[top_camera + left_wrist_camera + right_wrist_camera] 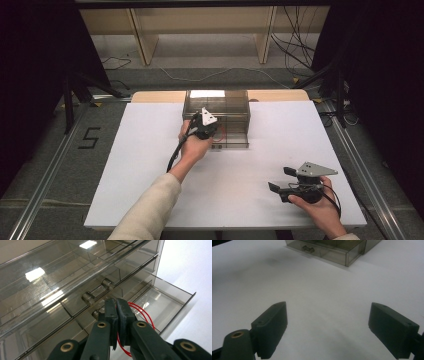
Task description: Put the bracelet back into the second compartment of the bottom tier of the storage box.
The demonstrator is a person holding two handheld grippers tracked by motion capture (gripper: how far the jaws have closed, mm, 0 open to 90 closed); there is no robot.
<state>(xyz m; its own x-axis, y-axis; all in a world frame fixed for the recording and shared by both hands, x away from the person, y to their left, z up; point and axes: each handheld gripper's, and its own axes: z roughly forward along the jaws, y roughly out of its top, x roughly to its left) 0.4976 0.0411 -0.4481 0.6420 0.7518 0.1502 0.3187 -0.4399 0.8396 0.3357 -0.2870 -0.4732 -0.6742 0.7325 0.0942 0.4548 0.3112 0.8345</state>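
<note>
A smoky clear drawer cabinet (217, 102) stands at the table's far middle, with its bottom drawer (231, 144) pulled out. My left gripper (207, 127) hovers over that open drawer, shut on a thin red loop (221, 134). In the left gripper view the jaws (116, 305) pinch the red loop (146, 313), which hangs over the open drawer (175, 298) just below the drawer handles (88, 297). My right gripper (280, 179) rests low at the table's front right, open and holding nothing. In the right gripper view it (328, 325) faces the white table, with the cabinet (329, 253) far off.
The white table top (150, 165) has bare room to the left, the right and the front of the cabinet. Wooden shelving (200, 30) and loose cables (295, 50) lie on the floor beyond the table. Metal rails (360, 170) run along both sides.
</note>
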